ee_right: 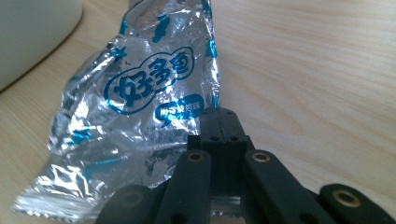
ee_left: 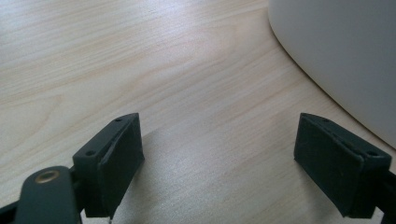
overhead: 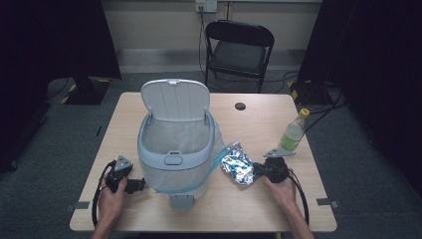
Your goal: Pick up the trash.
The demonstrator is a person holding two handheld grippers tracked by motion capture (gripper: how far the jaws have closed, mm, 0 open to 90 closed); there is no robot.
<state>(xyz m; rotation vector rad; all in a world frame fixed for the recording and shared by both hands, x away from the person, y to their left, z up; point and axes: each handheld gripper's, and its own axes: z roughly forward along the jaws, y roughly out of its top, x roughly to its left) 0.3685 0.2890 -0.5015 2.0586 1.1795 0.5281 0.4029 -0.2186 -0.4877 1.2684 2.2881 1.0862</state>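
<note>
A crumpled silver and blue foil snack bag [overhead: 238,164] [ee_right: 140,102] lies on the wooden table [overhead: 259,209], just right of a white pedal bin [overhead: 174,149]. The bin's lid [overhead: 175,99] stands open, and a clear liner shows inside. My right gripper [overhead: 259,170] [ee_right: 223,122] is at the bag's right edge, its jaws pressed together with the foil pinched between them. My left gripper [overhead: 139,185] [ee_left: 219,158] rests low on the table left of the bin. Its jaws stand wide apart with only bare wood between them, and the bin wall [ee_left: 345,51] is close on one side.
A plastic bottle [overhead: 293,132] with a yellow cap and pale green liquid stands near the table's right edge. The bin's foot pedal [overhead: 181,201] juts toward the front edge. A cable hole [overhead: 240,106] sits at the back, and a black folding chair [overhead: 238,50] stands behind the table.
</note>
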